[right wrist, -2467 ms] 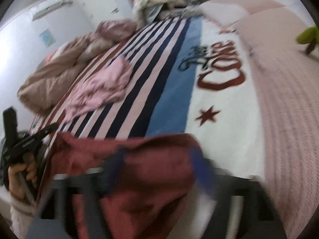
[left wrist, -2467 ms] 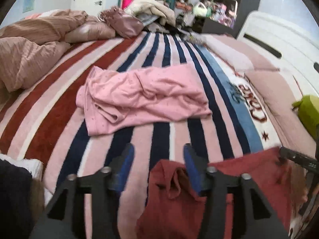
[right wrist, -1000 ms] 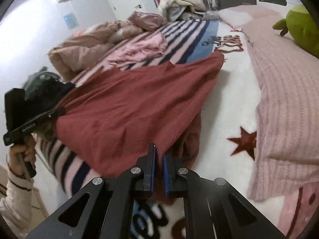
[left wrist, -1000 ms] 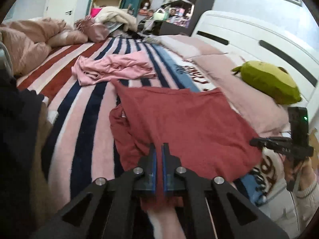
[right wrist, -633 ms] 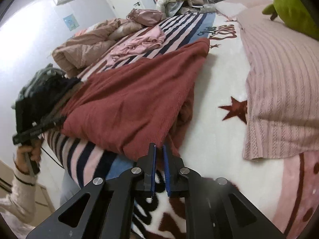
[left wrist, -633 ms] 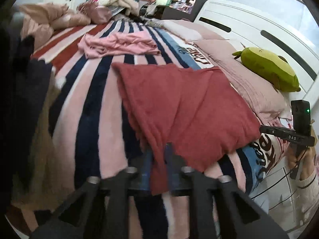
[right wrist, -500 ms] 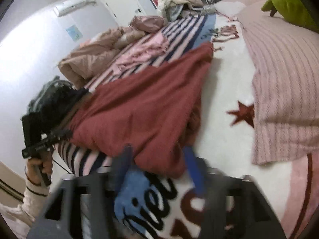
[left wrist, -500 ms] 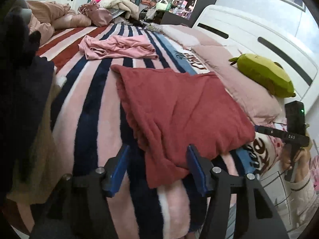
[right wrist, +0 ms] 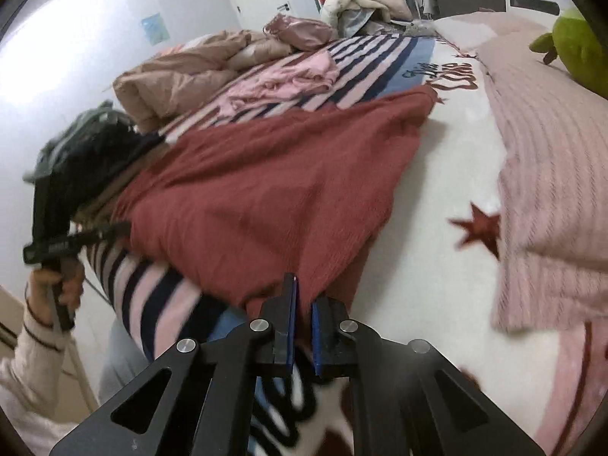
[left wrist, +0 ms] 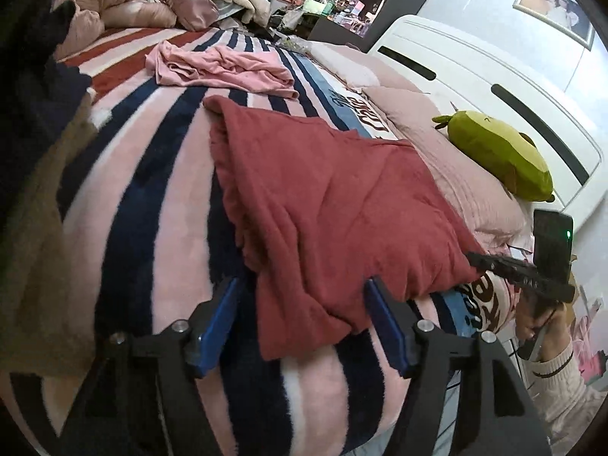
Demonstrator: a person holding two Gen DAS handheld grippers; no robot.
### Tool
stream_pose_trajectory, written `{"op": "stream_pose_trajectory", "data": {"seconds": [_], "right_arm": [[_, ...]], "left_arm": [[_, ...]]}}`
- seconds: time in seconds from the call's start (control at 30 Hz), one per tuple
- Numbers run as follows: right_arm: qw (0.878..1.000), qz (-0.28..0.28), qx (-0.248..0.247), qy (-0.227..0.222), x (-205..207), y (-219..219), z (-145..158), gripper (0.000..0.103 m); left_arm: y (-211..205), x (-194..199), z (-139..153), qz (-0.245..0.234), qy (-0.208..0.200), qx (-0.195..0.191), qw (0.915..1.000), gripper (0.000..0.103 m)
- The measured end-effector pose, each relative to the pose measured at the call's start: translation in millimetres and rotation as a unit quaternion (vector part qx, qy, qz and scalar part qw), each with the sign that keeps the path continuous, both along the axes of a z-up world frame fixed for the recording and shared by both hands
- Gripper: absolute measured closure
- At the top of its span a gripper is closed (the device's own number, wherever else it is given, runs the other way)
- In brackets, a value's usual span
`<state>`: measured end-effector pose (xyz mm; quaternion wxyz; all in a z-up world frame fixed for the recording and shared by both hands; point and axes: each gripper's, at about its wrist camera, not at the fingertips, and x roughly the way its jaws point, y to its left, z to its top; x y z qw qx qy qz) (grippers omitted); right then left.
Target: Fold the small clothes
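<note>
A red garment point(left wrist: 334, 205) lies spread on the striped bed point(left wrist: 152, 197); left tool point(left wrist: 300, 323) gapes (empty), right tool point(right wrist: 302, 317) pinches its near edge. Pink garment point(left wrist: 224, 66) far, green plush point(left wrist: 501, 155) right.

I can read little here. My striped blanket point(left wrist: 159, 174) carries large dark-red lettering point(right wrist: 454, 76) near the pillow-side edge, with a dark script line above it, both too blurred and folded to make out. No label shows on the red garment point(left wrist: 334, 205).
</note>
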<state>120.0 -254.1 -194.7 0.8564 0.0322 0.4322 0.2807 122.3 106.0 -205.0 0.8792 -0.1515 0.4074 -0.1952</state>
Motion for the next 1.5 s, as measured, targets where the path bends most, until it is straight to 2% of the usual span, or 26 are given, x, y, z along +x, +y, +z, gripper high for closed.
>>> {"op": "stream_pose_trajectory", "data": {"seconds": [0.1, 0.2, 0.27, 0.4, 0.5, 0.6, 0.77, 0.87, 0.9, 0.97, 1.0, 1.07, 1.17, 1.3, 1.47, 1.5], "right_arm": [[1.000, -0.012, -0.005, 0.017, -0.8, -6.1, -11.2, 0.101], [1.000, -0.023, 0.005, 0.015, -0.3, -10.8, -2.6, 0.098], [1.000, -0.022, 0.001, -0.013, -3.4, -9.9, 14.2, 0.098], [0.997, -0.037, -0.028, -0.061, -2.7, 3.2, 36.1, 0.098], [0.996, -0.024, -0.004, -0.082, -1.2, 20.6, 44.6, 0.093], [0.997, 0.016, 0.029, -0.067, 4.1, 44.8, 41.2, 0.094], [0.995, 0.075, 0.045, -0.040, 10.6, 96.3, 23.1, 0.096], [0.996, 0.081, 0.036, -0.020, 16.8, 116.1, 6.7, 0.096], [0.997, 0.077, 0.025, -0.014, 19.2, 120.5, 0.4, 0.097], [0.997, 0.073, 0.010, -0.009, 18.6, 125.4, -8.7, 0.096], [0.997, 0.074, 0.004, -0.008, 18.3, 127.3, -12.4, 0.096], [0.997, 0.080, -0.013, -0.019, 13.9, 131.6, -15.1, 0.096], [0.995, 0.088, -0.030, -0.028, 7.9, 135.6, -13.1, 0.096], [0.996, 0.084, -0.009, -0.036, 6.9, 117.3, -0.5, 0.096], [0.996, -0.006, 0.033, -0.077, 5.4, 43.2, 35.7, 0.094], [0.996, -0.024, 0.034, -0.084, 4.1, 29.0, 41.1, 0.094]], "left_arm": [[-1.9, 0.3, -4.4, 0.003, 0.008, -0.002, 1.0000, 0.039], [-0.2, -7.8, -2.4, 0.008, 0.014, 0.000, 0.9999, 0.032], [3.3, -15.8, -0.4, 0.011, 0.018, -0.007, 0.9998, 0.023], [3.4, -28.9, -2.3, 0.019, 0.031, -0.025, 0.9990, 0.022], [1.7, -32.2, -8.1, 0.020, 0.044, -0.064, 0.9967, 0.021], [-4.8, -27.3, -11.5, 0.022, 0.053, -0.084, 0.9948, 0.013], [-15.4, -4.5, -14.1, 0.034, 0.053, -0.119, 0.9908, 0.013], [-24.4, 13.5, -14.5, 0.044, 0.048, -0.114, 0.9913, 0.013], [-27.5, 19.2, -14.4, 0.049, 0.046, -0.113, 0.9913, 0.014], [-30.8, 26.4, -14.8, 0.061, 0.045, -0.109, 0.9911, 0.033], [-31.4, 29.8, -15.9, 0.069, 0.047, -0.107, 0.9907, 0.038], [-30.3, 34.2, -17.0, 0.083, 0.047, -0.108, 0.9896, 0.056], [-30.7, 36.8, -11.6, 0.098, 0.035, -0.096, 0.9899, 0.076], [-51.6, 37.4, 15.6, 0.072, -0.023, -0.028, 0.9968, 0.081], [-91.1, 43.4, 50.7, 0.010, -0.077, 0.041, 0.9961, 0.083], [-107.5, 45.0, 58.0, -0.010, -0.092, 0.074, 0.9930, 0.083]]}}
